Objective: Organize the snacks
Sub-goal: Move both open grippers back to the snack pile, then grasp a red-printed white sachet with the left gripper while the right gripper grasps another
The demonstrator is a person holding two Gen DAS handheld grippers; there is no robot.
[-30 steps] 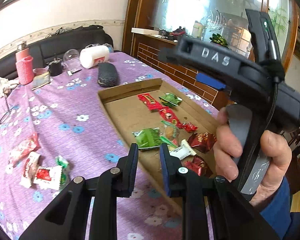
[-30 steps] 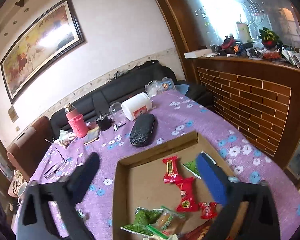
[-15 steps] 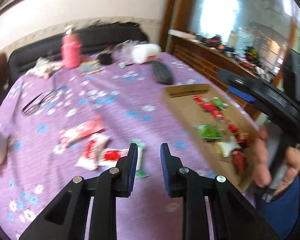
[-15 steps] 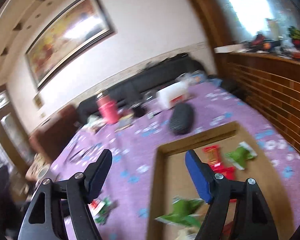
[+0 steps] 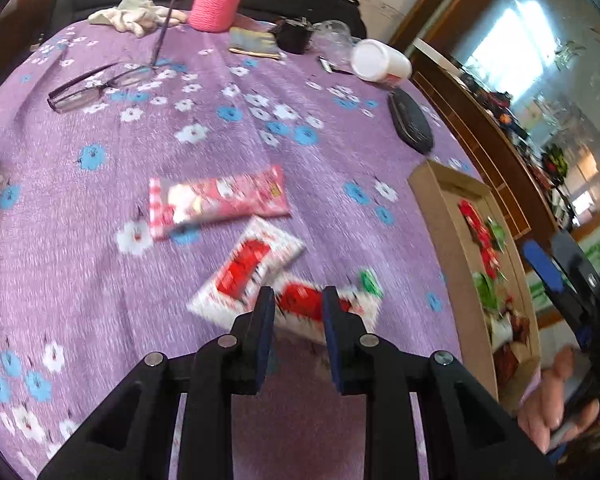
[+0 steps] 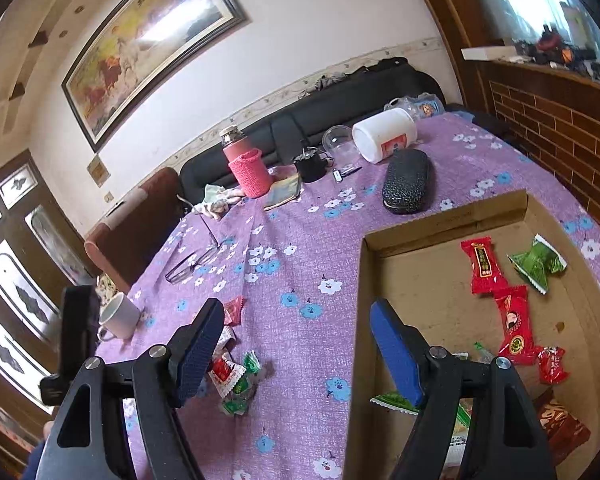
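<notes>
Left gripper jaws opening, empty; right gripper jaws wide.

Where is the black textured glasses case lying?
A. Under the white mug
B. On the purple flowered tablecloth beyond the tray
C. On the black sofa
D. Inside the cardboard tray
B: the black textured glasses case lies on the purple flowered tablecloth, just past the far wall of the shallow cardboard tray.

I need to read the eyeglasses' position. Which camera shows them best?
The left wrist view: the eyeglasses lie large and unblocked on the purple cloth. The right wrist view shows them smaller and fainter, farther off.
</notes>
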